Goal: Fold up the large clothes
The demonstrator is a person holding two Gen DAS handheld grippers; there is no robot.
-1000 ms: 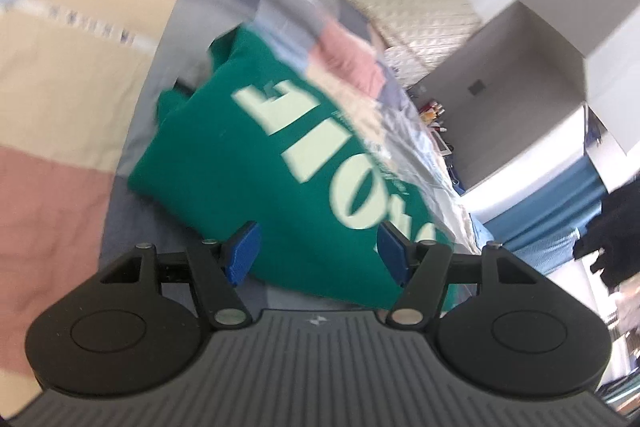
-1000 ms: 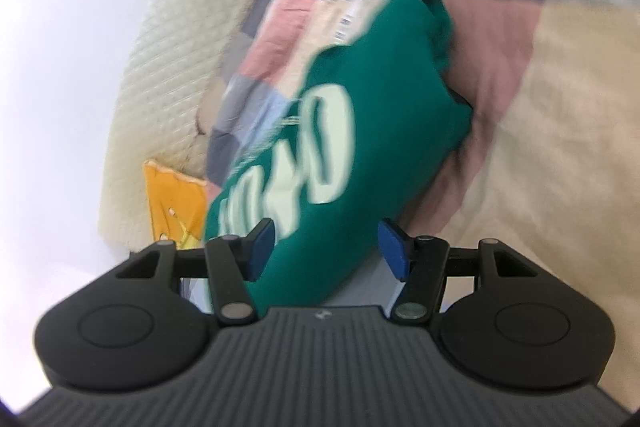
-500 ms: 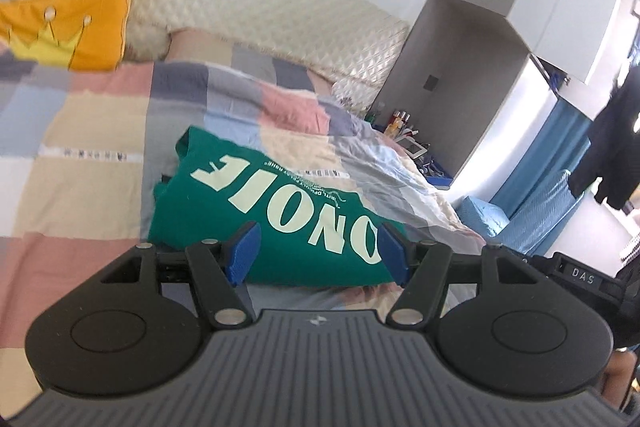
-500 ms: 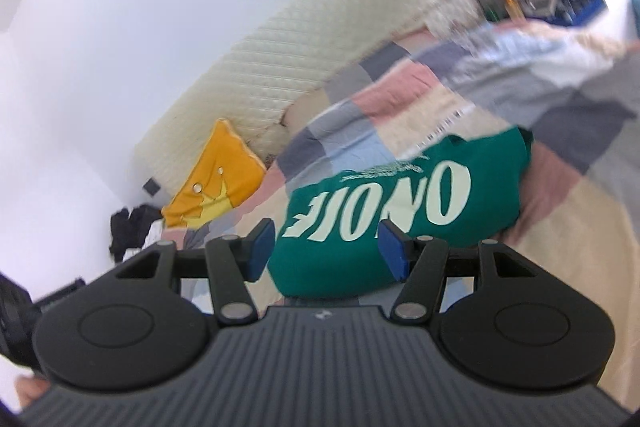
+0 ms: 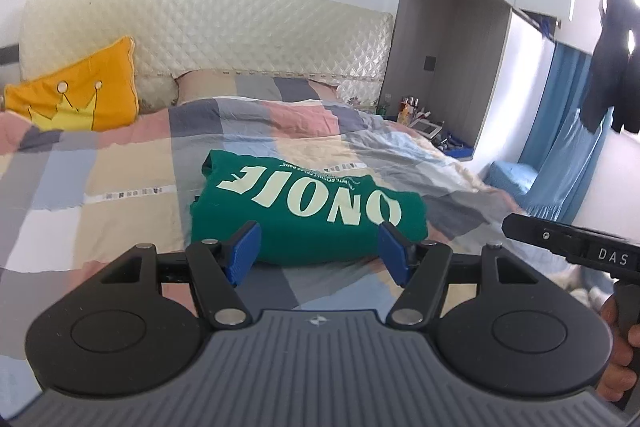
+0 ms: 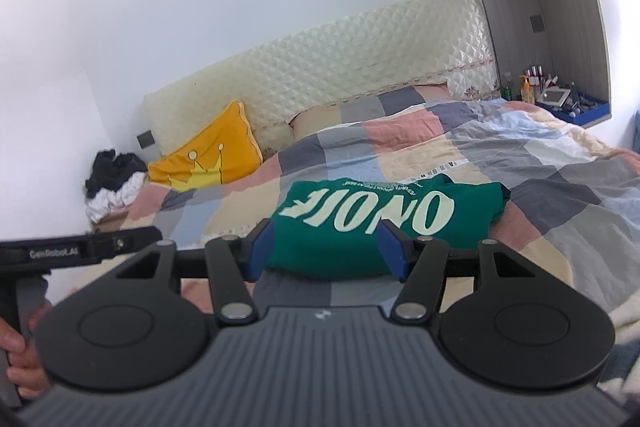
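A green sweatshirt [image 5: 308, 211] with pale block letters lies folded into a compact rectangle on the checked bedspread [image 5: 120, 187]; the right wrist view shows the same sweatshirt [image 6: 384, 223] mid-bed. My left gripper [image 5: 318, 251] hovers back from its near edge, open, its blue pads [image 5: 244, 247] bare. My right gripper [image 6: 326, 251] is likewise open and clear of the cloth, nothing between its pads [image 6: 394, 251]. Each gripper's body shows at the edge of the other's view, held by a hand [image 5: 618, 355].
An orange crown cushion [image 5: 76, 95] leans against the quilted headboard [image 5: 240, 35]. A grey wardrobe niche holds bottles [image 5: 412, 107]. Blue curtains [image 5: 560, 147] and dark hanging clothes [image 5: 616, 67] stand right. A heap of clothes [image 6: 112, 183] sits at the bed's left.
Both grippers have drawn back from the sweatshirt, risen and rolled level. The garment, close and tilted before, now lies farther off and whole in both views.
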